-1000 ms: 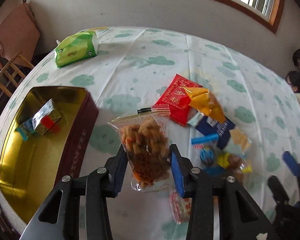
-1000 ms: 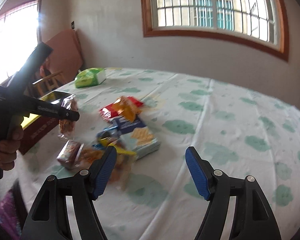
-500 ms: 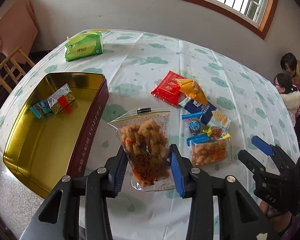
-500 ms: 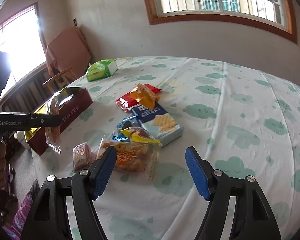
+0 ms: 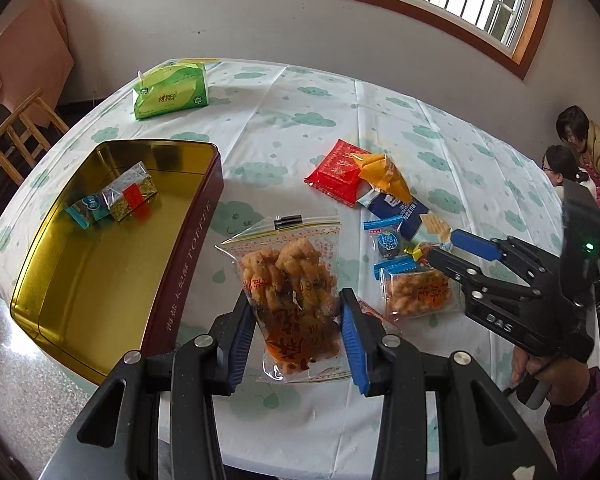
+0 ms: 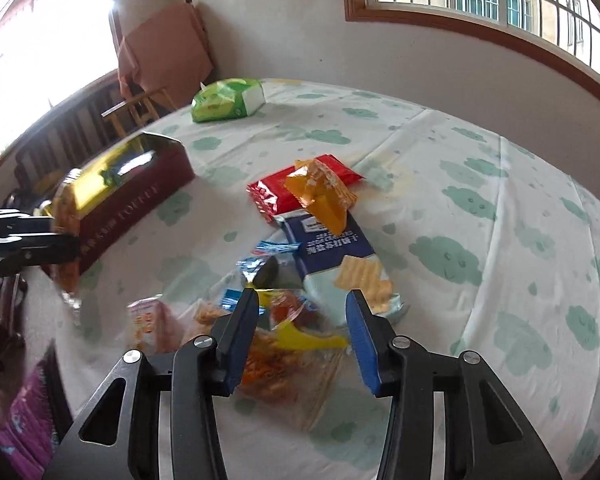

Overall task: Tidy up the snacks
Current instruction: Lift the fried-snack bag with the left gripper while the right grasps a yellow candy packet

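My left gripper (image 5: 298, 330) keeps pinching the bag of fried twists (image 5: 290, 284), now carried toward the toffee tin (image 5: 180, 256) at nine o'clock, while my right gripper (image 6: 302, 334), spread, has dropped over the peanut bag (image 6: 284, 364) at twelve o'clock, so both should be boxed soon.

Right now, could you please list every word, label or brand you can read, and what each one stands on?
"TOFFEE": side wall of the dark red, gold-lined metal tin.
"DAS": black body of the right gripper.
Blue and white cracker pack: small print, not legible.
Clear bag of fried dough twists in the left gripper: red characters, unclear.
Green tissue pack: logo too small.
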Motion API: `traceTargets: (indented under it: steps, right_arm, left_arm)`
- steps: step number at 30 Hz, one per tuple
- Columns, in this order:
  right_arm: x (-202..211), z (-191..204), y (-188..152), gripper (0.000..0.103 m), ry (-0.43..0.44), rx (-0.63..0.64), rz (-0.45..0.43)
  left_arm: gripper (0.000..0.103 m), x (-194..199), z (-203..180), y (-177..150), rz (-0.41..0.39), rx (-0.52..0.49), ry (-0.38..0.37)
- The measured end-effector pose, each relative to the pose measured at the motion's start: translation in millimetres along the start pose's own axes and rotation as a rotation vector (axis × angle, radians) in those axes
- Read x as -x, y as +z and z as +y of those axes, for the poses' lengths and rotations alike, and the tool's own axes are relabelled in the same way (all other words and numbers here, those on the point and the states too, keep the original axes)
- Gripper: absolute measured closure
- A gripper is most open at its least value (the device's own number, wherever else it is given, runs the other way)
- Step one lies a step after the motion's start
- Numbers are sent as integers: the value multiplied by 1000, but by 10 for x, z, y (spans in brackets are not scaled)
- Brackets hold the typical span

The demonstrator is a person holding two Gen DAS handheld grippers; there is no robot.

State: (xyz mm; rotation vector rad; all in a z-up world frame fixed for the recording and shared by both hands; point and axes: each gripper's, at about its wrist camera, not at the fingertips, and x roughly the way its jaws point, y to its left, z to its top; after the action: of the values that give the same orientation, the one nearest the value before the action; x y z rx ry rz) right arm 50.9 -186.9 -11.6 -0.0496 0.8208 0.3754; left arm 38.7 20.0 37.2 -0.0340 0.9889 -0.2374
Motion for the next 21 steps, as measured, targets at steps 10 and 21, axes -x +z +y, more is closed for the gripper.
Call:
traceTargets:
  steps: [10,21]
  right_arm:
    - [-89,-44,28,73,36,-34,51]
    - [386,368,180,76,90,-25,-86]
  left_arm:
    - [66,17,-19,2,-2,-6,-11]
    - [66,201,101,5,-37,15,-3]
